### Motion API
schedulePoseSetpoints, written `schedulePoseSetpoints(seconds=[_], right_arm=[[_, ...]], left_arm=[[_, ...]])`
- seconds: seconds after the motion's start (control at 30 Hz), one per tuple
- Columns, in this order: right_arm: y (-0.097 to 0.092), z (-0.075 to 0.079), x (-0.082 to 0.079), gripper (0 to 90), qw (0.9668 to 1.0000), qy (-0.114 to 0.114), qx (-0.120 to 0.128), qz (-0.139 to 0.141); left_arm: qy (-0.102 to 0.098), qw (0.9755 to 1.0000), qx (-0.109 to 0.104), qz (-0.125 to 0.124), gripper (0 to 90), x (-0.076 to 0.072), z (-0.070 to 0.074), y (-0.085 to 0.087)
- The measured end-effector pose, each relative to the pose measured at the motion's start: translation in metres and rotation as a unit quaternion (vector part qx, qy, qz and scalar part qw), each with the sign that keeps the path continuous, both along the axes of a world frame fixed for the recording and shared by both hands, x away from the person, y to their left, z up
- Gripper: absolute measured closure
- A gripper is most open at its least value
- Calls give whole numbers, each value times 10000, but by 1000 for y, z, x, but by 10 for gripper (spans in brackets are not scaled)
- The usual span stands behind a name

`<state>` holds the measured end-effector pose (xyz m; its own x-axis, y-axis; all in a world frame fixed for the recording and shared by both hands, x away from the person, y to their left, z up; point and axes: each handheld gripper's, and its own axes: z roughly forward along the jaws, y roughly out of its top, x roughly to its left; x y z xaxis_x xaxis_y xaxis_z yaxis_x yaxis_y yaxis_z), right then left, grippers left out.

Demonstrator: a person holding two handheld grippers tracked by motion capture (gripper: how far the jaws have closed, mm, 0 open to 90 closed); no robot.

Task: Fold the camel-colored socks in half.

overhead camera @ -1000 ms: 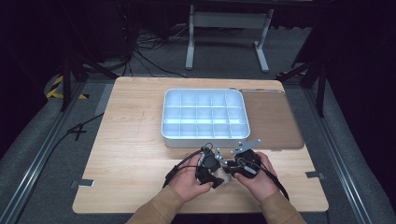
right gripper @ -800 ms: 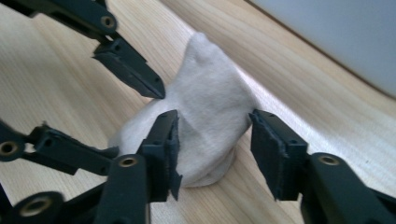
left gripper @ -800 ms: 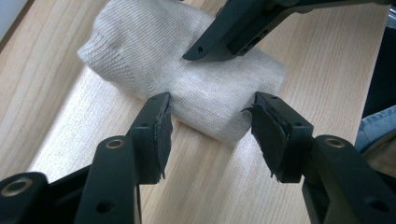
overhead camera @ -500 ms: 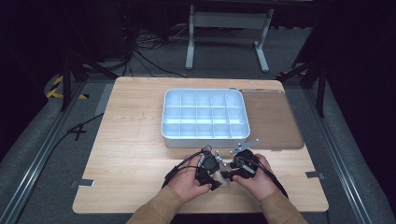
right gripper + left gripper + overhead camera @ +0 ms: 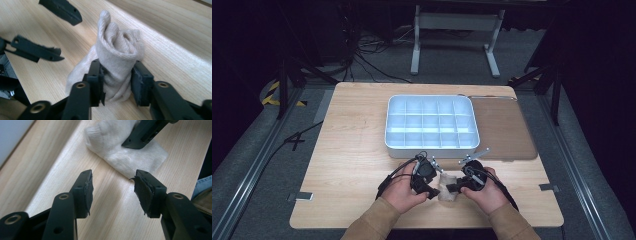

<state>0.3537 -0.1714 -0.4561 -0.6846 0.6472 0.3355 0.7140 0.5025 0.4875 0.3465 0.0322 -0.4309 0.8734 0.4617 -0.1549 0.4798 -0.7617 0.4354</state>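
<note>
**Sock gripped at near edge of worktop**

The right gripper [image 5: 116,81] has just been closing and now clamps a bunched beige sock [image 5: 117,57] lying on the worktop [image 5: 357,150] near its front edge. The left gripper [image 5: 113,188] stands released just beside the sock, nothing between its jaws. A white compartment tray [image 5: 432,122] sits close behind both; a brown mat [image 5: 504,130] lies at its right.
</note>
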Motion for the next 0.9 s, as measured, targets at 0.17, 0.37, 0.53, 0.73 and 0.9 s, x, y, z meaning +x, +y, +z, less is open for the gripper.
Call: schedulePoseSetpoints(seconds=[0.17,0.37,0.53,0.73,0.9], right_arm=[[2,2,-1,716,9999,-56,-94,46],[7,7,0,740,9995,-52,-288,87],[9,10,-1,748,9994,-60,-353,41],[10,21,1,750,9994,-64,-347,-6],[12,35,2,750,9993,-137,-342,2]], left_arm=[[14,10000,-50,6,499,2,1,6],[-49,9999,-47,98,504,5,6,19],[-58,9999,7,92,505,5,7,28],[-117,9994,-214,239,506,11,14,38],[-105,9986,-376,370,507,17,19,49]])
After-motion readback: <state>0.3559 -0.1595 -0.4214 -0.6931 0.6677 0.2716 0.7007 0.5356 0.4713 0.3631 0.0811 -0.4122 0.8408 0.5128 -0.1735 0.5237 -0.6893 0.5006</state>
